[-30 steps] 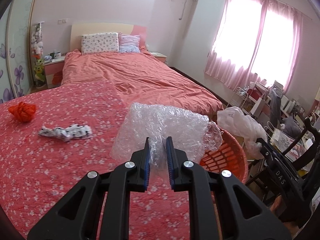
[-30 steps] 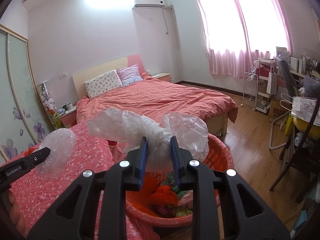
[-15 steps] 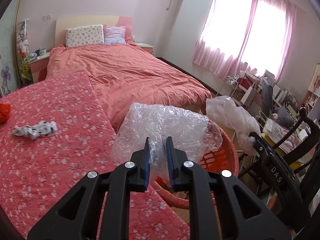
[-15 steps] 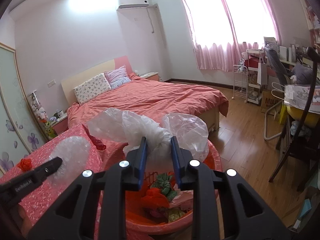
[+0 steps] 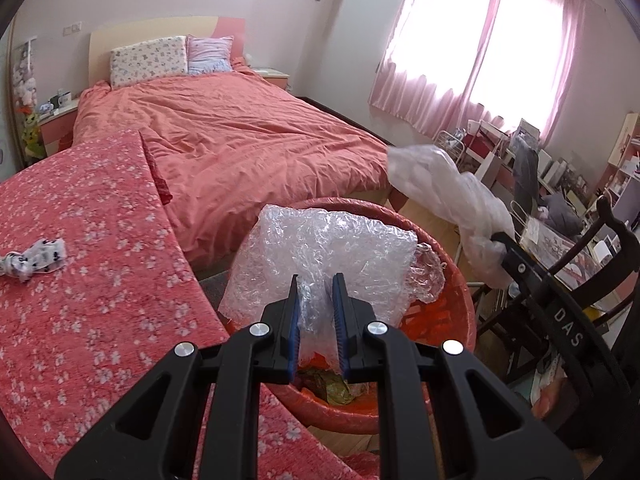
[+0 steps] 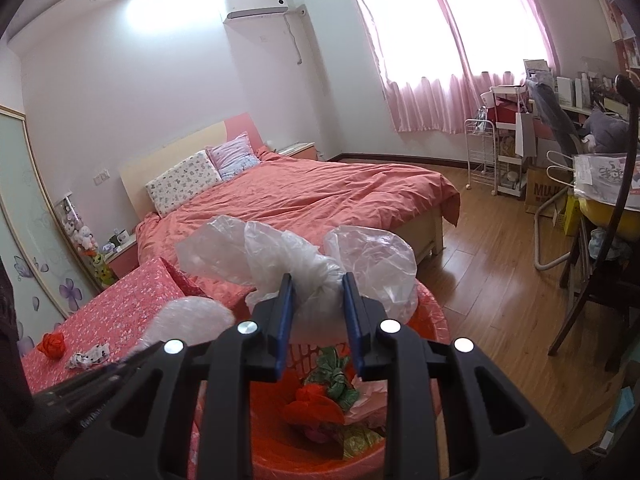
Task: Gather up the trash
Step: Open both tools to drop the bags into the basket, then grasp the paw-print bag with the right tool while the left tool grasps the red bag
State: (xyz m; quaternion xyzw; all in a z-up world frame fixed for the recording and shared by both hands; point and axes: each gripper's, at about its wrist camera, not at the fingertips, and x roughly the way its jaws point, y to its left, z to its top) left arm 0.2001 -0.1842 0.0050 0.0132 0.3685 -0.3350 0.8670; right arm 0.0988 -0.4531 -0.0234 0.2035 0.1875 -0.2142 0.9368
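My left gripper is shut on a crumpled sheet of bubble wrap, which hangs over the open red basket. My right gripper is shut on a bunched clear plastic bag, also above the basket's rim. The bag shows at the right of the left wrist view. Red and green scraps lie inside the basket. A black-and-white spotted scrap and a red bunch lie on the floral red tablecloth.
A bed with an orange-red cover stands behind the basket. A dark wooden chair and a cluttered desk are close on the right. Wooden floor runs to a white cart under the pink curtains.
Both grippers moved with their loads toward the basket and sank a little. The bubble wrap now hangs over the basket's opening, and the red bunch has left the left wrist view.
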